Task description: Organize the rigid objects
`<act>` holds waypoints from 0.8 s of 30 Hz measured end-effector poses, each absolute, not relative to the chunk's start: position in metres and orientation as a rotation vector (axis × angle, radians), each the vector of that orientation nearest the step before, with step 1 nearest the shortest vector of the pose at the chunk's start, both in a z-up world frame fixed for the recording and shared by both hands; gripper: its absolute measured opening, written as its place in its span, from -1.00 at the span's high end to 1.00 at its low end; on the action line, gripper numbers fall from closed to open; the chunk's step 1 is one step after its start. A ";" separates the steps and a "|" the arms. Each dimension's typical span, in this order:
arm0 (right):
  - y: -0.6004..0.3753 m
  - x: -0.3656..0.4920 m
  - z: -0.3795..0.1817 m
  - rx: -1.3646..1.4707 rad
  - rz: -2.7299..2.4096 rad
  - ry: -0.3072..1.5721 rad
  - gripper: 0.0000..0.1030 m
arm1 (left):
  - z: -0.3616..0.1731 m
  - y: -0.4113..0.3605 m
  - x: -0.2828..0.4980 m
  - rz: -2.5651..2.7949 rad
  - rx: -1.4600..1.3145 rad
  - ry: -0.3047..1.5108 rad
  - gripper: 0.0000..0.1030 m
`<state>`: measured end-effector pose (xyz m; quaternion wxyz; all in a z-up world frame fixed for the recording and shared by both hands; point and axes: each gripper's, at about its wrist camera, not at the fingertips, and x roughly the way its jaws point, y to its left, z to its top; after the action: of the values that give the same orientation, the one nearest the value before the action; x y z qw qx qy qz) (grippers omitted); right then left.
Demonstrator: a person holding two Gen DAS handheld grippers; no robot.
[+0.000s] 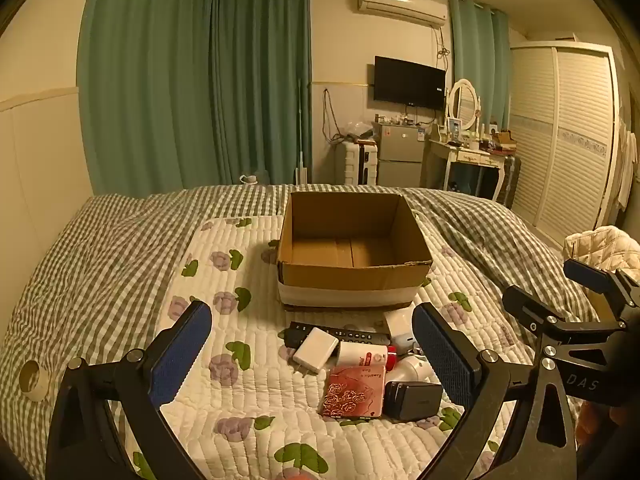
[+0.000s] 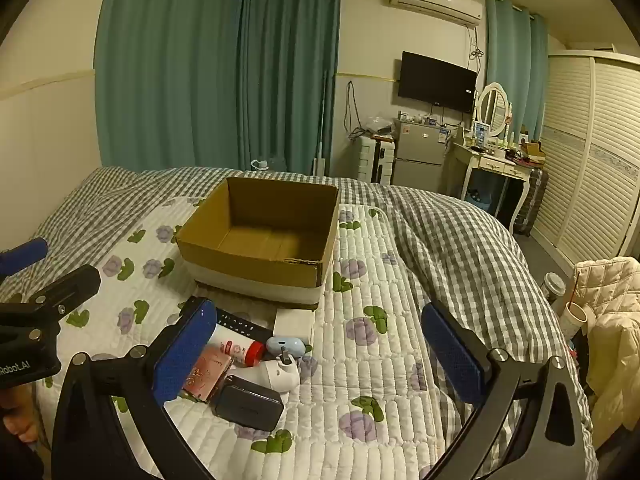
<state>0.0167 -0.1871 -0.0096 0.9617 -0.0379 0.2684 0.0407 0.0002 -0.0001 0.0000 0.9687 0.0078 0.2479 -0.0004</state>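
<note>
Rigid objects lie in a small heap on the bed's flowered quilt (image 1: 224, 376), just in front of one open cardboard box (image 1: 352, 272). We count one black remote (image 1: 360, 334), one white charger (image 1: 315, 350) with its prongs showing, one white bottle with a red cap (image 1: 366, 354) on its side, one pink rose-printed case (image 1: 354, 394), one dark grey case (image 1: 414, 400), one white rounded gadget (image 1: 412, 368), one white box (image 1: 400, 324) beside the carton, and, in the right wrist view, one pale blue oval case (image 2: 285, 345). The items touch or overlap one another; the remote lies farthest back, nearest the carton.

Our left gripper (image 1: 312, 356) hangs above the heap with its jaws wide, holding nothing; the charger, bottle and pink case show between its blue pads. Our right gripper (image 2: 320, 354) also has its jaws spread wide and empty; the heap sits by its left pad, which covers part of the pink case, while bare quilt fills the rest of the gap. The carton lies beyond both grippers.
</note>
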 end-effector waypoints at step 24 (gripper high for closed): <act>-0.187 0.019 -0.013 -0.066 0.086 0.544 -1.00 | -0.002 -0.001 0.004 -0.005 -0.005 0.520 -0.98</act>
<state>0.0188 -0.1870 -0.0129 0.9617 -0.0325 0.2687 0.0424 0.0036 -0.0006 -0.0022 0.9663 -0.0026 0.2572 -0.0023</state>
